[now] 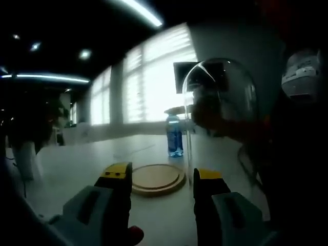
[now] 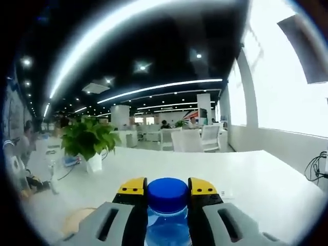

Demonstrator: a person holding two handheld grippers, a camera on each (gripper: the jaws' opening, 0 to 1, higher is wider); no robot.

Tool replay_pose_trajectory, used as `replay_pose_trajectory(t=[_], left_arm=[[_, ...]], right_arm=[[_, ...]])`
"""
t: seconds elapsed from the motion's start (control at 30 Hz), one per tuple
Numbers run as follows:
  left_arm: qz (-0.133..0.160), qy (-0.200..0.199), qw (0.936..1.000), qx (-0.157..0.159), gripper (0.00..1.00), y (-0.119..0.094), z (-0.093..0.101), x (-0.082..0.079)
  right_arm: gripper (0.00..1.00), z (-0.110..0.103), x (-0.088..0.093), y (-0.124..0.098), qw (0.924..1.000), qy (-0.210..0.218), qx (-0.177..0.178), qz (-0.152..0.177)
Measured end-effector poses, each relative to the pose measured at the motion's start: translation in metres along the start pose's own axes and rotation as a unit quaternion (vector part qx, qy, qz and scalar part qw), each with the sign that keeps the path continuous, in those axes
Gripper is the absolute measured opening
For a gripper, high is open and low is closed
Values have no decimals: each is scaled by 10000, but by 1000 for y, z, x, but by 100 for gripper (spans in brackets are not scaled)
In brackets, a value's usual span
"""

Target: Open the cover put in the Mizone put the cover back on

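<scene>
Evidently the cover is already off: in the left gripper view the clear glass dome [image 1: 220, 97] stands at right of centre, clear of the round wooden base [image 1: 156, 178], which lies bare on the white table [image 1: 77, 164] at lower centre. The dome's lower rim is hidden behind the jaw, so I cannot tell whether it rests on the table. The left gripper [image 1: 162, 174] has its jaws wide apart with nothing between them.

The step in hand looks like fetching the drink. In the right gripper view the right gripper [image 2: 167, 187] is clamped on the Mizone bottle [image 2: 167, 225], both yellow tips pressed against it just under the blue cap [image 2: 167, 192]. In the left gripper view the bottle [image 1: 175, 136] shows upright beyond the base, just left of the dome's edge.

Next, the bottle probably has to travel to the middle of the base and be set down upright, well inside the rim, so the dome can come down around it without knocking it
</scene>
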State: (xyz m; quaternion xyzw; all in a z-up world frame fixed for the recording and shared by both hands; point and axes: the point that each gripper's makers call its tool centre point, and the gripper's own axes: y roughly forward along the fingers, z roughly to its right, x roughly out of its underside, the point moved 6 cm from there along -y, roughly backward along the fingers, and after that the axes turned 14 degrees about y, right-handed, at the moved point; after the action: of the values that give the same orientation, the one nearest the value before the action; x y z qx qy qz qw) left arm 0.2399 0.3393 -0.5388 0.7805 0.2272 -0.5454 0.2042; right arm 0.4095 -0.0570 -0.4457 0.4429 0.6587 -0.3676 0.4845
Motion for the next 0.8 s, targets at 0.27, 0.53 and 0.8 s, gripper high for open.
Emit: replay_pose_trajectory(t=[0.27, 0.53, 0.8], left_arm=[[9, 1, 10000, -2, 39, 0, 1, 0], [11, 2, 10000, -4, 39, 0, 1, -1], [9, 10, 10000, -1, 39, 0, 1, -1]], right_arm=[[22, -9, 4, 1, 9999, 23, -143, 40], [22, -24, 6, 2, 9991, 6, -404, -103], [22, -37, 11, 2, 9981, 0, -618, -87]])
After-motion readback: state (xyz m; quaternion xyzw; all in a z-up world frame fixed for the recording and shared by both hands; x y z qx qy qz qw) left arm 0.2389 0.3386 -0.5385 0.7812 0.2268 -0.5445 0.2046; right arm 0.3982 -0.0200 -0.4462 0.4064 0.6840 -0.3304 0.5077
